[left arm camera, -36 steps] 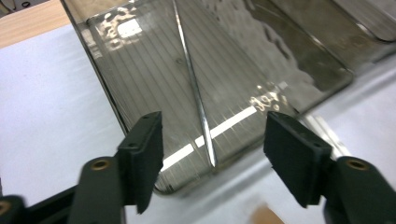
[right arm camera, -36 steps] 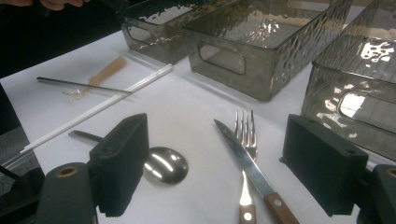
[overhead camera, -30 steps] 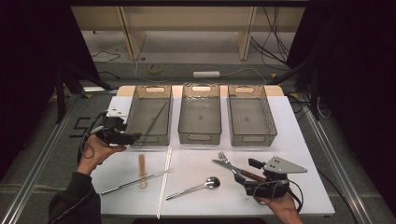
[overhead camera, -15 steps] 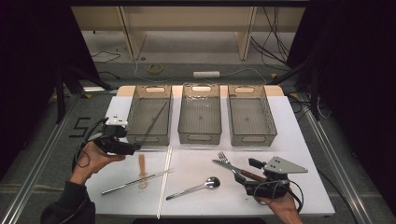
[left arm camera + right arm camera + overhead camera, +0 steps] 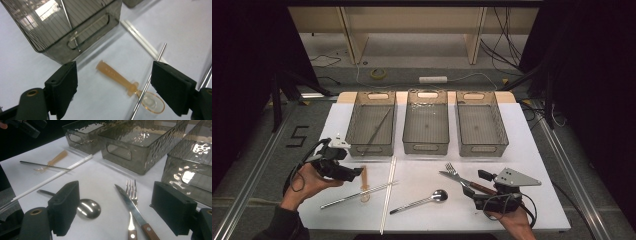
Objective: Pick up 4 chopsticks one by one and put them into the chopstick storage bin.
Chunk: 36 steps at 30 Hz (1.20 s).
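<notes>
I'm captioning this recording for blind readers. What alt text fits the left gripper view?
The left gripper, jaws open, hovers over a small amber plastic spoon on a white table. A thin metal rod lies across the spoon's bowl, white chopsticks lie beyond, and a smoky clear bin stands behind.

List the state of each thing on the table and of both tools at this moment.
Left tool: open, jaws just opened wider, nothing gripped, over the amber spoon.
Right tool: open, holding nothing.
Left bin: holds one metal chopstick.
Middle bin: empty.
Right bin: empty.
Amber spoon: flat on the table, a metal chopstick crossing it.
White chopsticks: flat, side by side.
Metal spoon: flat, bowl up.
Fork, knife: flat, side by side.
</notes>
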Available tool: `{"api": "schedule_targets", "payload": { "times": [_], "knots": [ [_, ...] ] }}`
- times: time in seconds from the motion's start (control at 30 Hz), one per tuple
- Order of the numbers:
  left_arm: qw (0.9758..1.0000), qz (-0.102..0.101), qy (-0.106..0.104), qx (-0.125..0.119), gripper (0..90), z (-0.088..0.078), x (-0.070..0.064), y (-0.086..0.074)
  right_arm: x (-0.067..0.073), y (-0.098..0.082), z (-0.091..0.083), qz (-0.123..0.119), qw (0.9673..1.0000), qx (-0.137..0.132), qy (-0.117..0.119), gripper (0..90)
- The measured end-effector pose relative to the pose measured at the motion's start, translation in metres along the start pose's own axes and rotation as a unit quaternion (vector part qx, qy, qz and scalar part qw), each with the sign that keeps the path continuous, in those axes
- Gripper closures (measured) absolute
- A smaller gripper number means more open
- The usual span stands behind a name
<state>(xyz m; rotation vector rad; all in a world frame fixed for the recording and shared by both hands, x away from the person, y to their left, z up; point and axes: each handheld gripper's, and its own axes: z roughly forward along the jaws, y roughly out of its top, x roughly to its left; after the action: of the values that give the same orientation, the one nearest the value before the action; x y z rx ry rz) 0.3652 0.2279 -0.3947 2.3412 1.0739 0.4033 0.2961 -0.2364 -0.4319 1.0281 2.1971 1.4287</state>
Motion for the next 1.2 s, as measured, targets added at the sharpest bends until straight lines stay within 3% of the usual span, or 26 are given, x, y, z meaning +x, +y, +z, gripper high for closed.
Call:
{"api": "schedule_targets", "payload": {
  "times": [0.33,0.6,0.9,1.0,1.2],
  "knots": [
    [0.9983,0.026,-0.002,0.053,22.5,0.008,-0.011,-0.012,0.000,0.000,0.000,0.000,1.0000,0.000,0.000,23.7],
    [0.9965,0.037,-0.017,0.073,29.8,0.012,-0.015,-0.019,0.000,0.000,0.001,0.000,1.0000,0.000,0.000,23.7],
    [0.9913,0.057,-0.026,0.116,42.3,0.024,-0.021,-0.029,0.000,0.000,0.000,0.000,1.0000,0.000,0.000,23.7],
    [0.9886,0.068,-0.032,0.130,46.4,0.027,-0.021,-0.032,0.000,0.000,0.000,0.000,1.0000,0.000,0.000,23.7],
    [0.9854,0.084,-0.043,0.142,50.8,0.031,-0.023,-0.035,0.000,0.000,0.001,0.000,1.0000,0.001,0.000,23.7]
  ]
}}
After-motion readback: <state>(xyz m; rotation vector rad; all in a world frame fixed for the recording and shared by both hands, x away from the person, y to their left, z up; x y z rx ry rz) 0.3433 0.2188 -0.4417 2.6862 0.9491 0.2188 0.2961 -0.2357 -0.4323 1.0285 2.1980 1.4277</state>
